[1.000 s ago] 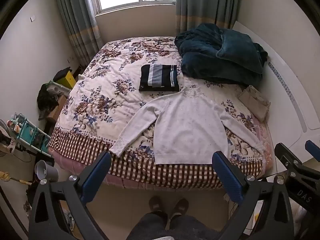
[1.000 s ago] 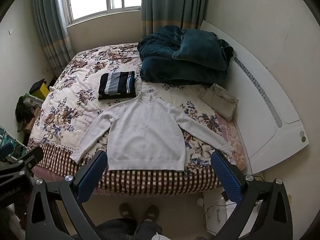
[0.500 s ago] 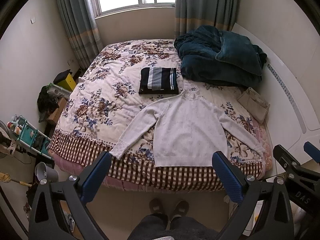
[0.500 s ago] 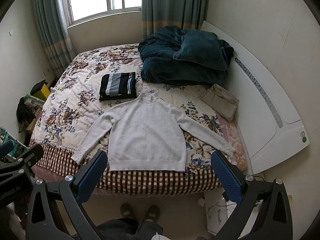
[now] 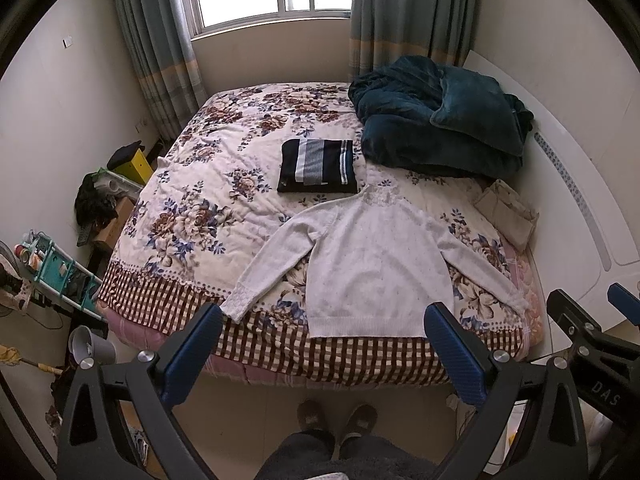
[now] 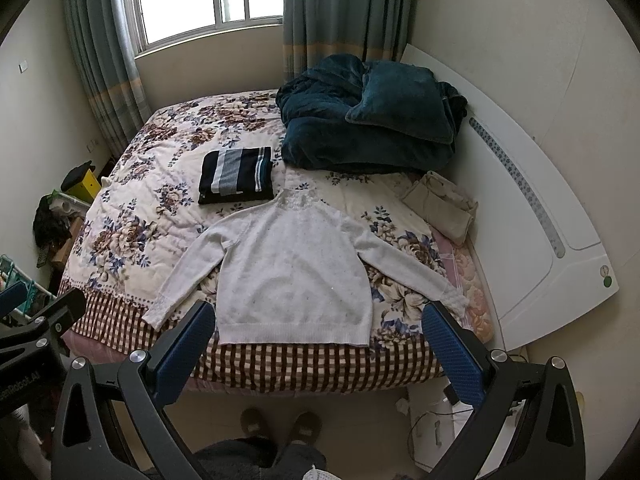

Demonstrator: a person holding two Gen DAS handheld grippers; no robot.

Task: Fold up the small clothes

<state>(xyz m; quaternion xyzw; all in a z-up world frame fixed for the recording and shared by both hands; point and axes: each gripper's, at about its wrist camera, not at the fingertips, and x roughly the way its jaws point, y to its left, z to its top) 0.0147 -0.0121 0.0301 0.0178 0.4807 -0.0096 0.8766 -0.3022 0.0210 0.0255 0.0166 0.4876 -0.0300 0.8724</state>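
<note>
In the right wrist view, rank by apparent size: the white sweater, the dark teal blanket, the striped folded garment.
1. white sweater, sleeves spread, though nearest the camera
2. dark teal blanket, close behind it in size
3. striped folded garment

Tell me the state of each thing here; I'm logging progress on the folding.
Sweater: unfolded, spread flat on the bed, sleeves out, hem at the near edge.
Striped garment: folded, lying beyond the sweater.
Blanket: bunched in a heap.
Beige cloth: loosely folded near the headboard.
Curtains: drawn apart.
Left gripper: open, holding nothing.
Right gripper: open, holding nothing.
</note>
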